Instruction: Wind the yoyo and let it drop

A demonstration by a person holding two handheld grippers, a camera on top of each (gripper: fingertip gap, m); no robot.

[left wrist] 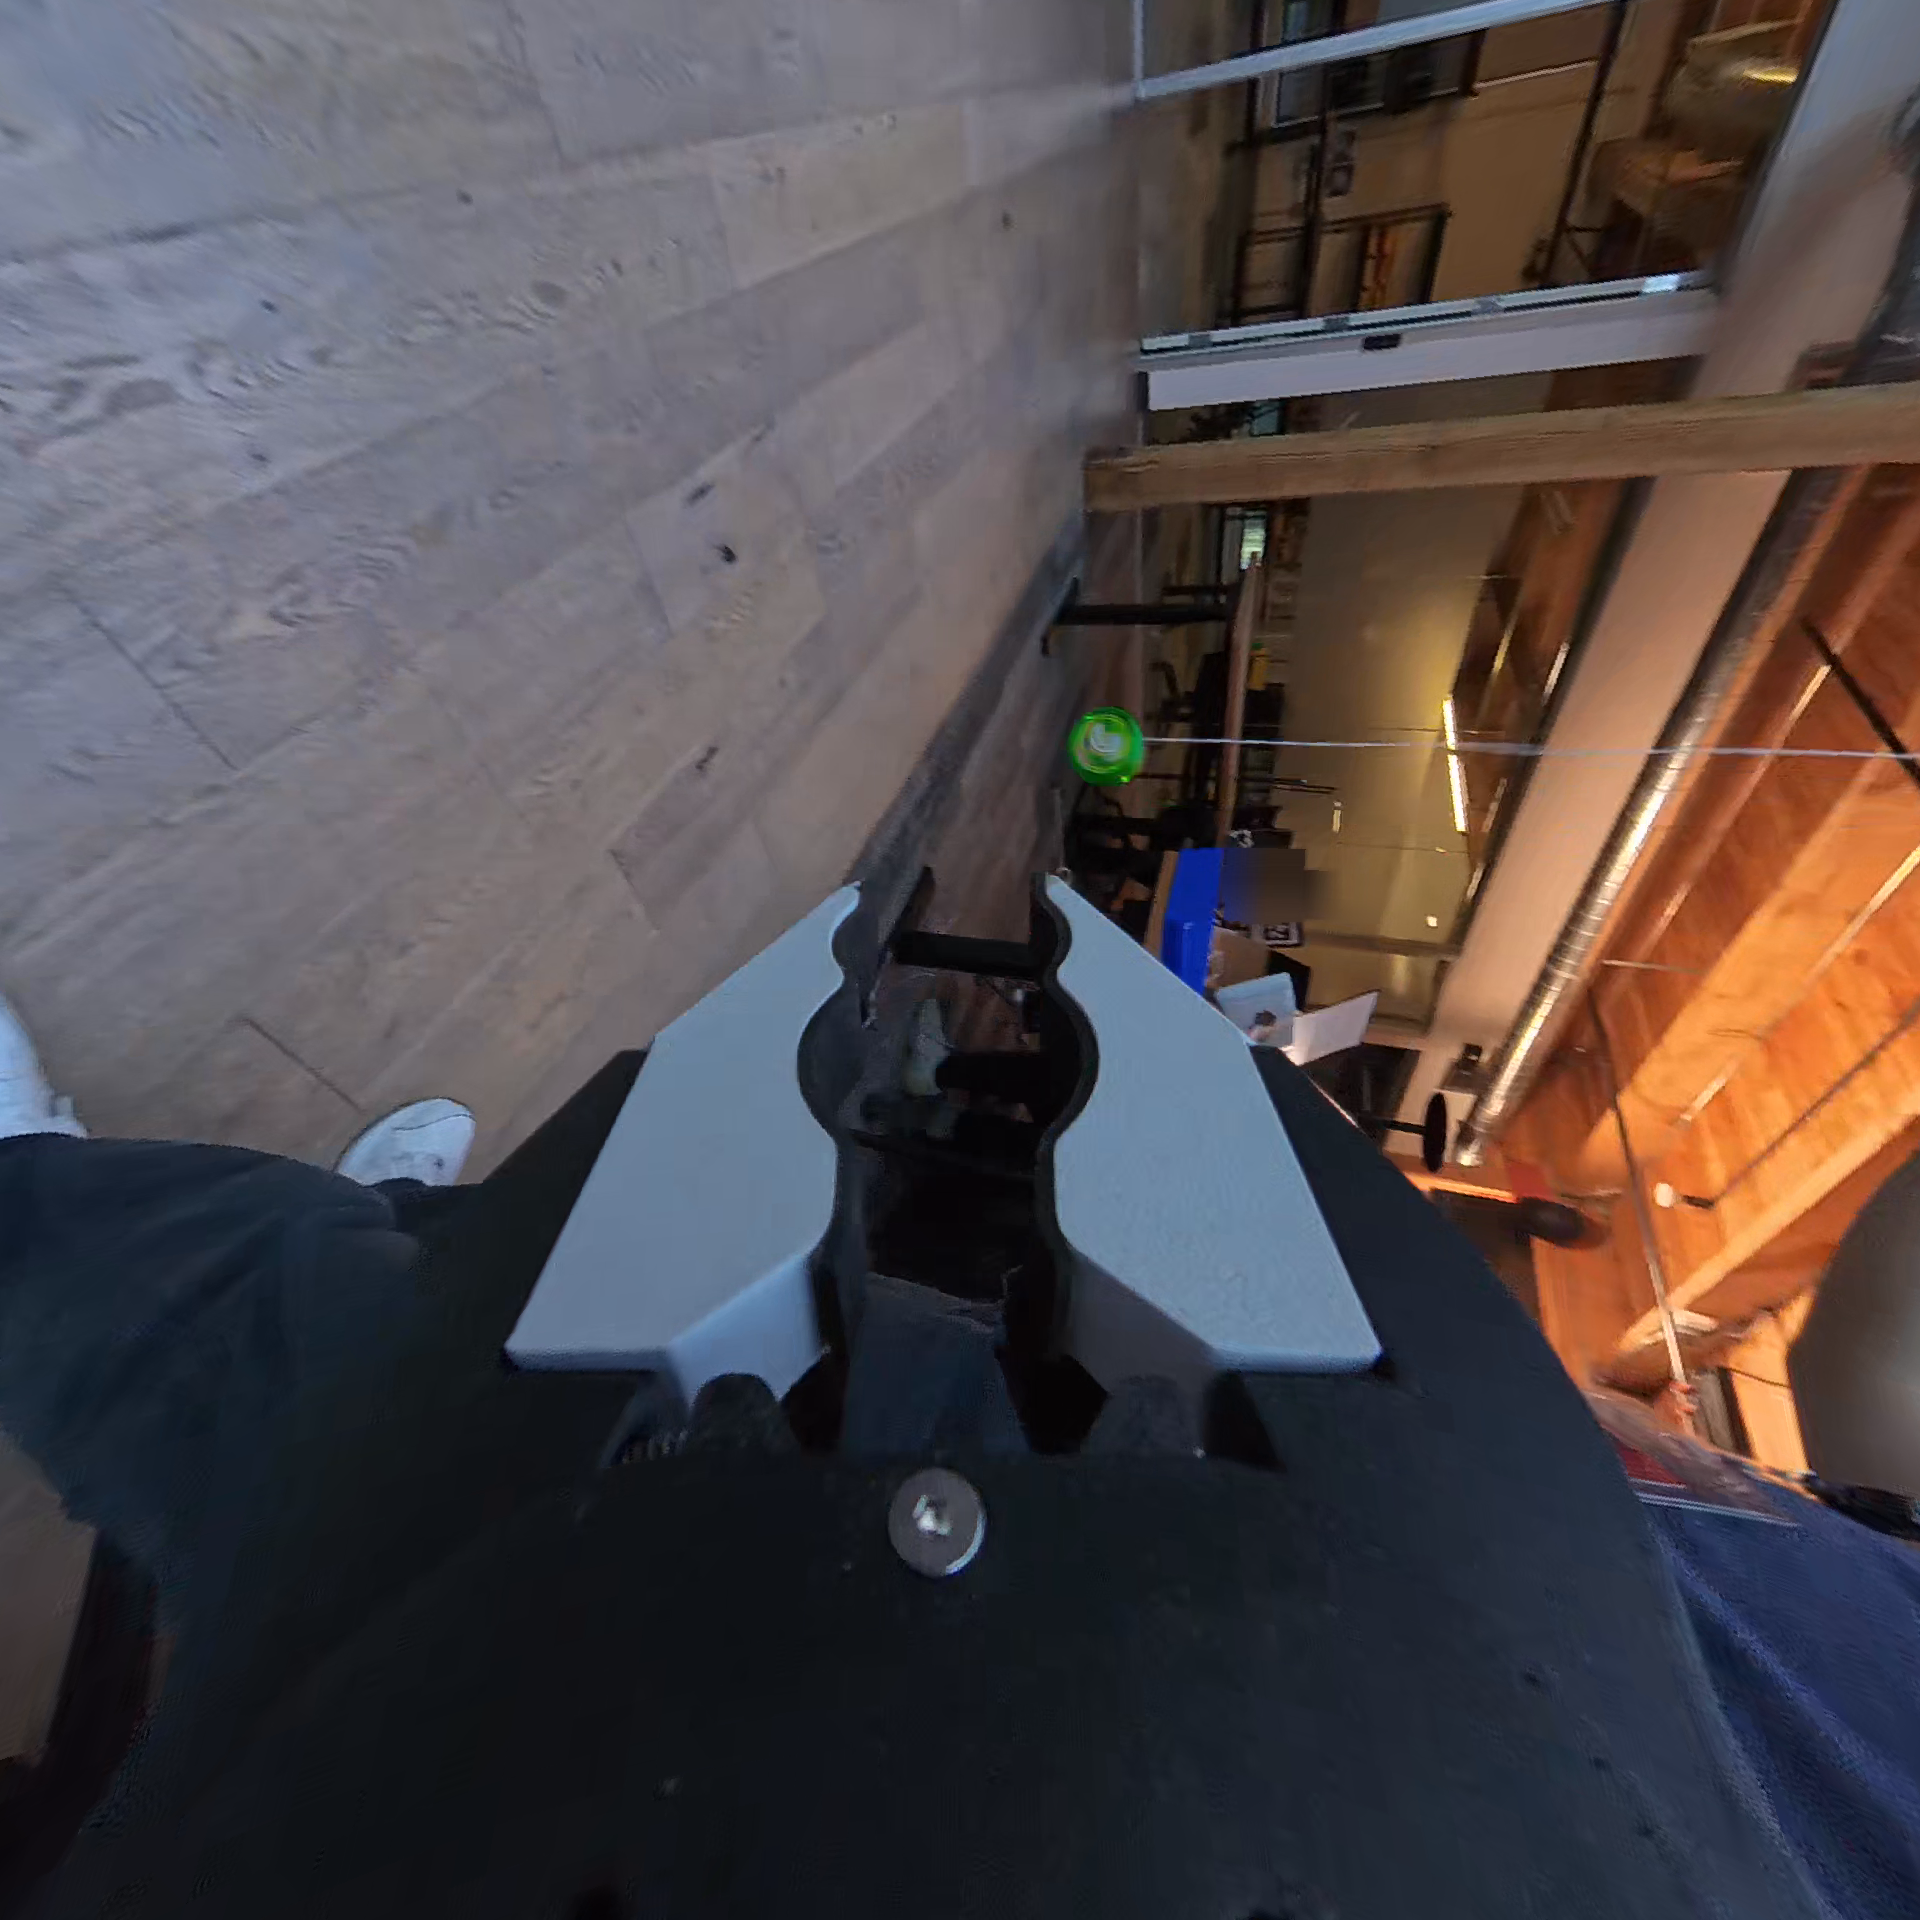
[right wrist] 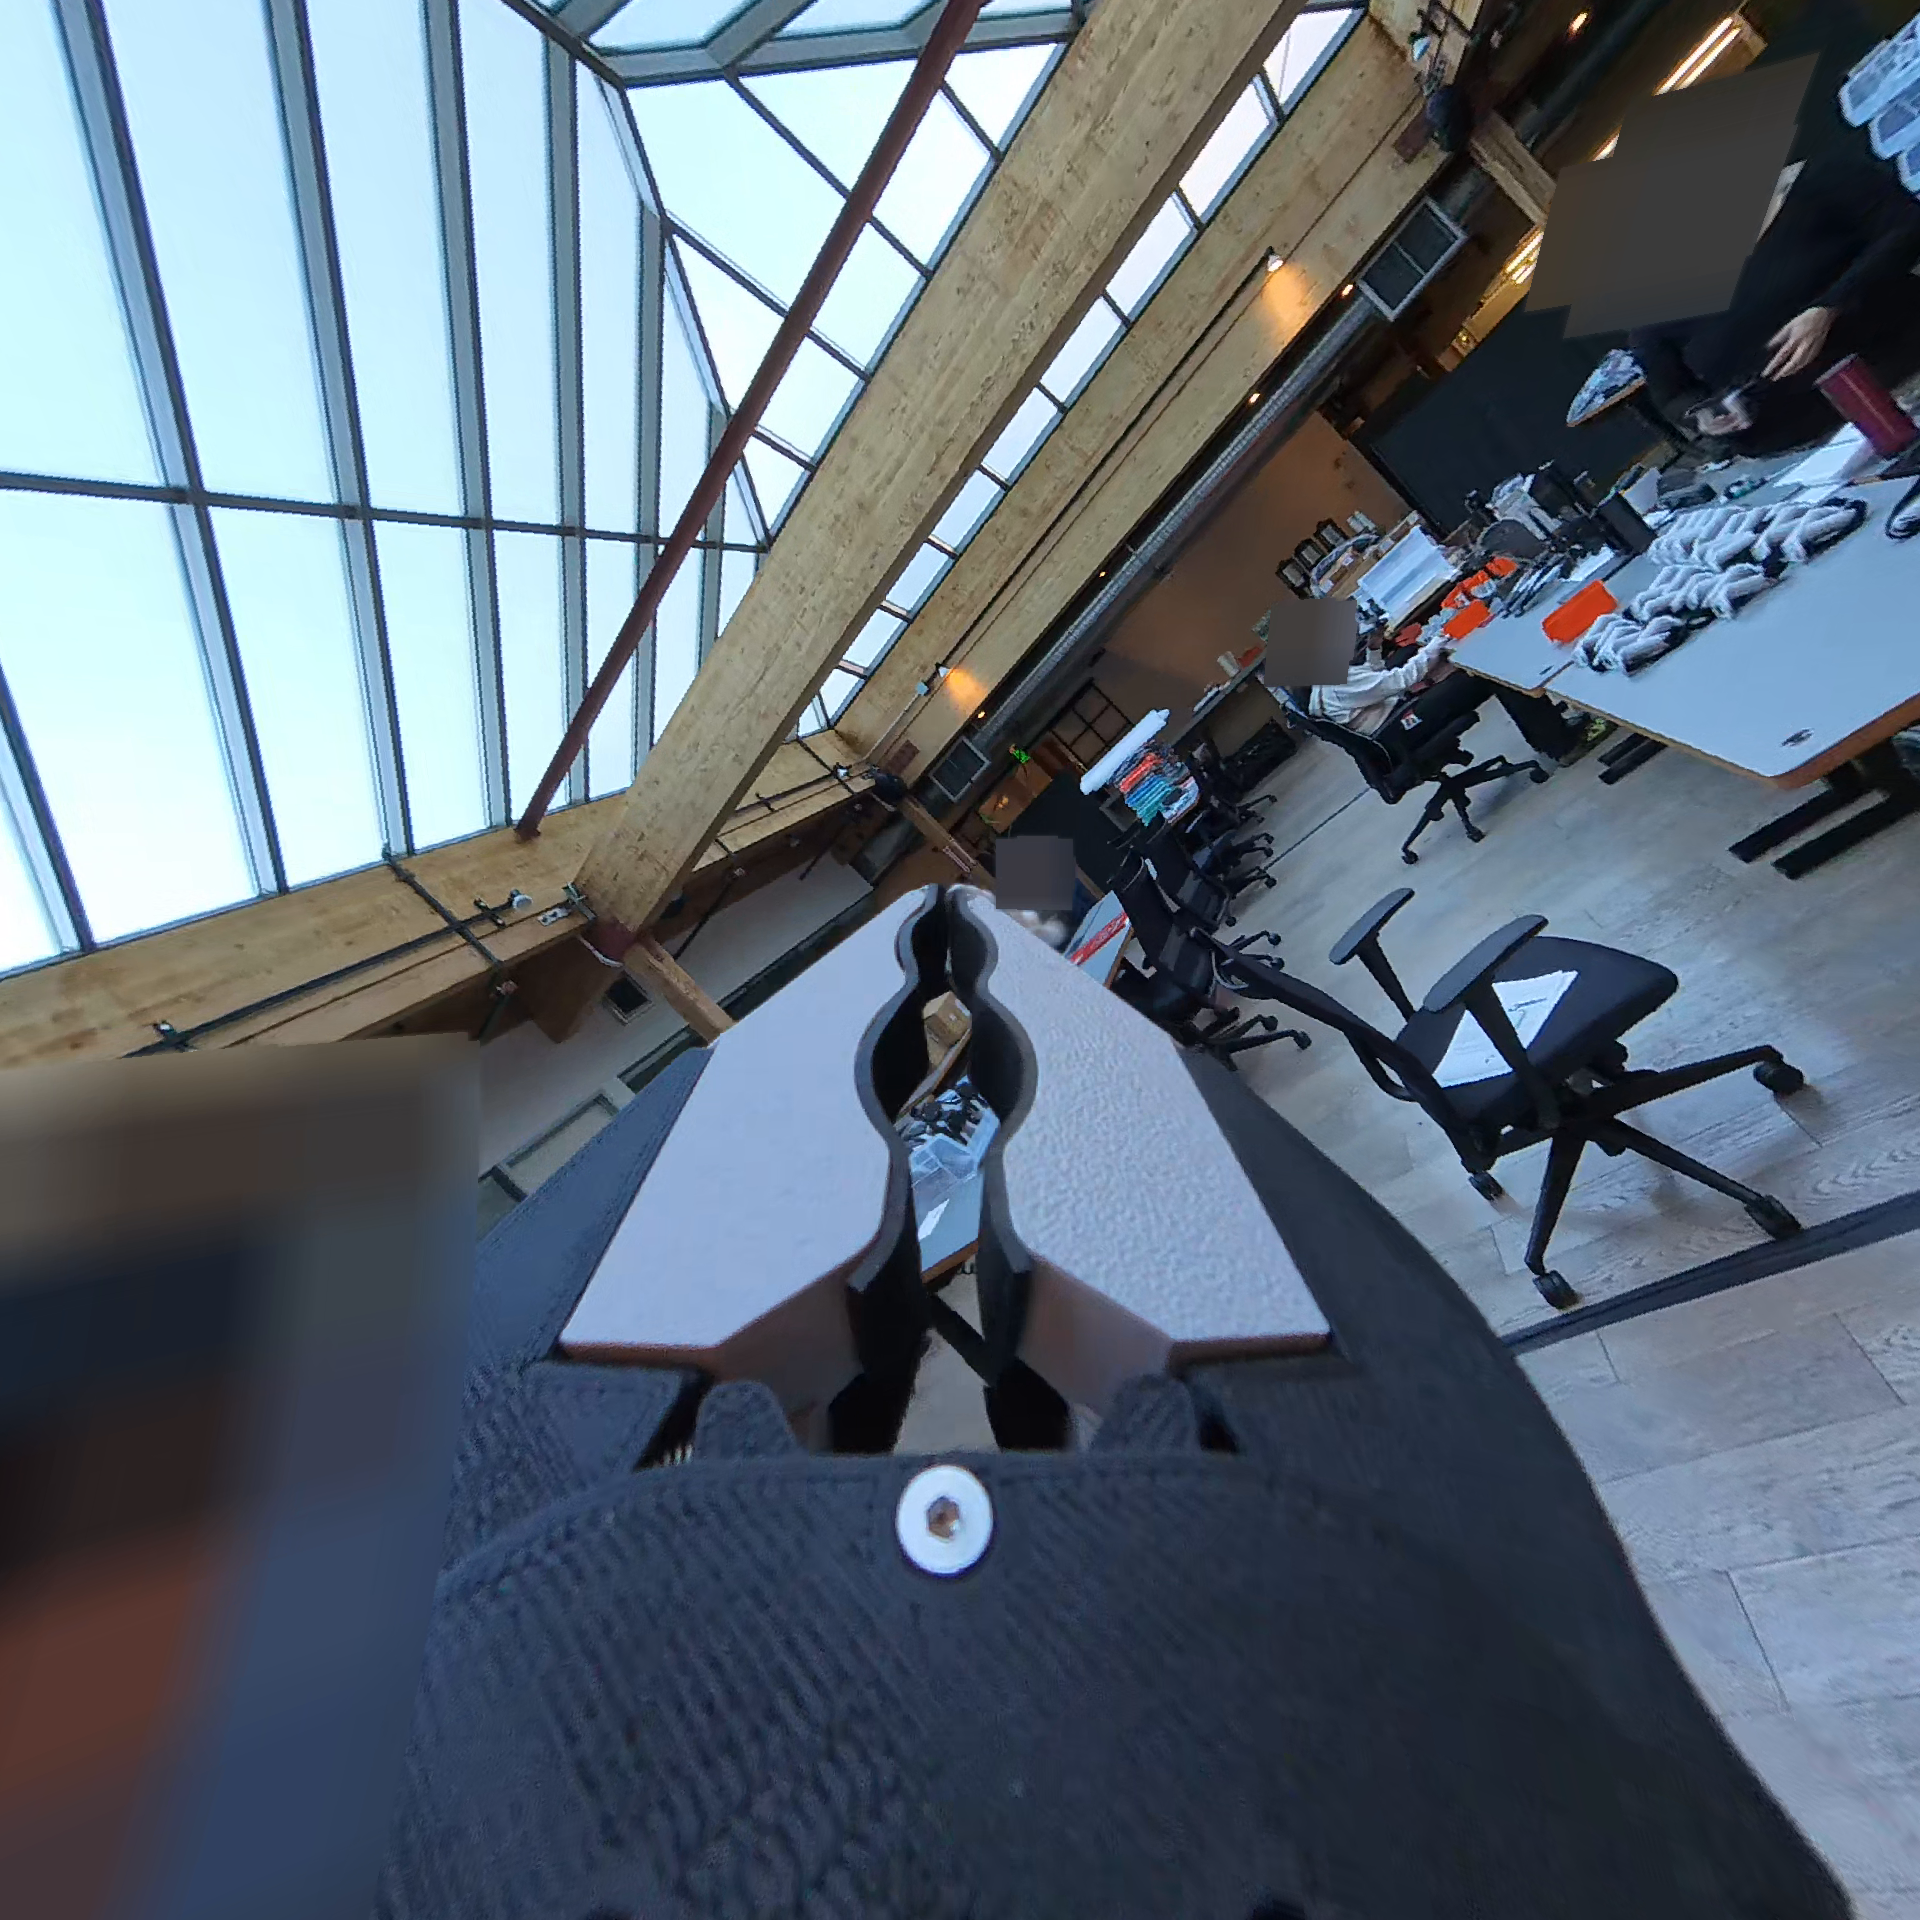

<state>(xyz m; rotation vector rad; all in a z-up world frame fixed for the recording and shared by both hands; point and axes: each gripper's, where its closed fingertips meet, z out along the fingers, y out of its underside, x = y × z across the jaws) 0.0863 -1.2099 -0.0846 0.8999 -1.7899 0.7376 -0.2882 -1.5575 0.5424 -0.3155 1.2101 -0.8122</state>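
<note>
Out ahead of the left claw (left wrist: pixel 951 904), the green yoyo (left wrist: pixel 1105 745) hangs free in the air, touching nothing but its white string (left wrist: pixel 1507 749). The string runs taut from the yoyo straight across to the right edge of the left wrist view, where its far end passes out of sight. That view is rolled sideways, so the pale wood-plank floor (left wrist: pixel 416 468) fills the left half of it and the yoyo shows against the seam where floor meets a glass-fronted wall. The left claw holds nothing: its grey fingers (left wrist: pixel 727 1122) stand apart with a clear gap between the black inner pads. A white shoe (left wrist: pixel 410 1141) and dark trousers of the person show at the lower left of that view, and a timber beam (left wrist: pixel 1507 447) crosses the upper right.

The right claw (right wrist: pixel 948 909) points upward toward a glazed skylight (right wrist: pixel 312 416) framed by heavy wooden beams (right wrist: pixel 831 540). Its fingertips meet at the front, pressed together; whether the string is pinched between them cannot be told, as no string shows in the right wrist view. To the right stands a black office chair (right wrist: pixel 1507 1039) on the wood floor, and farther off a white table (right wrist: pixel 1714 665) covered with small parts, where people sit and stand.
</note>
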